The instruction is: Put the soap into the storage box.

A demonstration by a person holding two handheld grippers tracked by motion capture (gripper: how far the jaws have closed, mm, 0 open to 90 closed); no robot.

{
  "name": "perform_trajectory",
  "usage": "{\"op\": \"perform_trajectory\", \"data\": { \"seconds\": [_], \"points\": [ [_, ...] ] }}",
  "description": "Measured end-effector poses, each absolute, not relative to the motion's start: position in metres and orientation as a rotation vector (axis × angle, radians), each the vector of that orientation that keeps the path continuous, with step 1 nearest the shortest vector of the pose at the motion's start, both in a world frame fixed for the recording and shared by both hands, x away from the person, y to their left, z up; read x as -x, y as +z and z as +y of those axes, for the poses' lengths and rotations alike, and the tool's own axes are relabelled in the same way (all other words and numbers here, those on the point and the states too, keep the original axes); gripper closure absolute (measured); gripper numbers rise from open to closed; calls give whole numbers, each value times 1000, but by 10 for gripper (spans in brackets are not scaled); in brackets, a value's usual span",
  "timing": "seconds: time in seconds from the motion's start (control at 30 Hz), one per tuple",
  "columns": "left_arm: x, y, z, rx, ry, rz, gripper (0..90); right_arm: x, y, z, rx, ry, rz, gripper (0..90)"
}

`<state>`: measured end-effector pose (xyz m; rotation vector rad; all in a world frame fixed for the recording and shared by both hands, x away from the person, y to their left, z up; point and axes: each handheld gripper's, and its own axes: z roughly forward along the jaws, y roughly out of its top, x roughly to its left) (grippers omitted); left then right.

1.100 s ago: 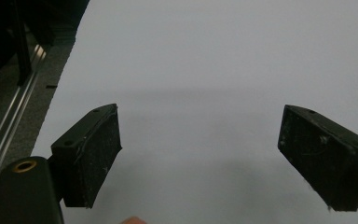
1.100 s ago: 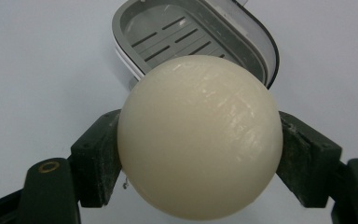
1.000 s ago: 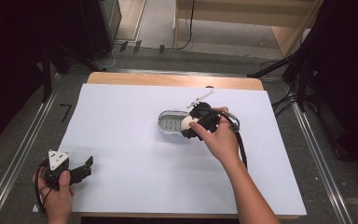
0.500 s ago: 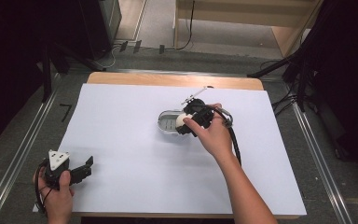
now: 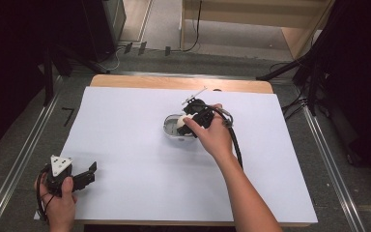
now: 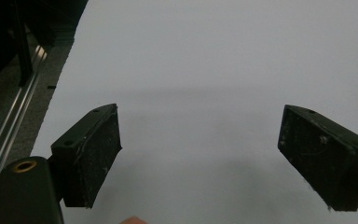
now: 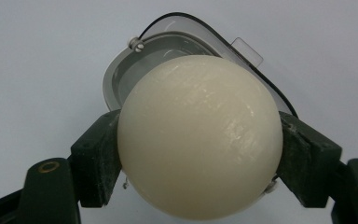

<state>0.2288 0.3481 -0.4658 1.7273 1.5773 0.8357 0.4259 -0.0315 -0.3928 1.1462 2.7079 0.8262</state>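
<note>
Nearest to us, our left tool [image 5: 88,173] rests at the front left corner of the bench [image 5: 125,145], held in the left hand [image 5: 60,205]. In the left gripper view its two black jaws stand wide apart with nothing but white sheet between them. It has not moved over the last second, so we judge it has no part in the present step.

Farther out, near the middle of the bench, our right tool [image 5: 189,121] is clamped on the cream ball [image 7: 199,135]. In the right gripper view both jaw pads press against the ball's sides, and the ball hangs right over the small clear dish [image 7: 121,77], whose rim and a small screw show behind it.

What has changed is the right hand's place. A second ago it sat slightly to the right of the dish; since then it has shifted a little leftward and away from us, bringing the ball more squarely over the dish in the high view. We cannot tell whether the ball already touches the dish floor or hangs just above it.

We read this as the placing step nearly done: the ball is lined up with the dish, and what remains is to lower it and part the jaws. Being round, it may roll when let go, so a gentle release seems wise.

At the far edge, a thin metal piece [image 5: 193,96] lies just beyond the right tool.
</note>
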Motion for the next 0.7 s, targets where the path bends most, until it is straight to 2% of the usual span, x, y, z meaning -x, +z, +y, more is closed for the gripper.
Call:
{"op": "perform_trajectory", "data": {
  "seconds": [0.7],
  "points": [
    [-229, -466, 348, -1730, 830, 1580, 141, -438, -405, -21, -1212, 798, 2705, 244]
  ]
}}
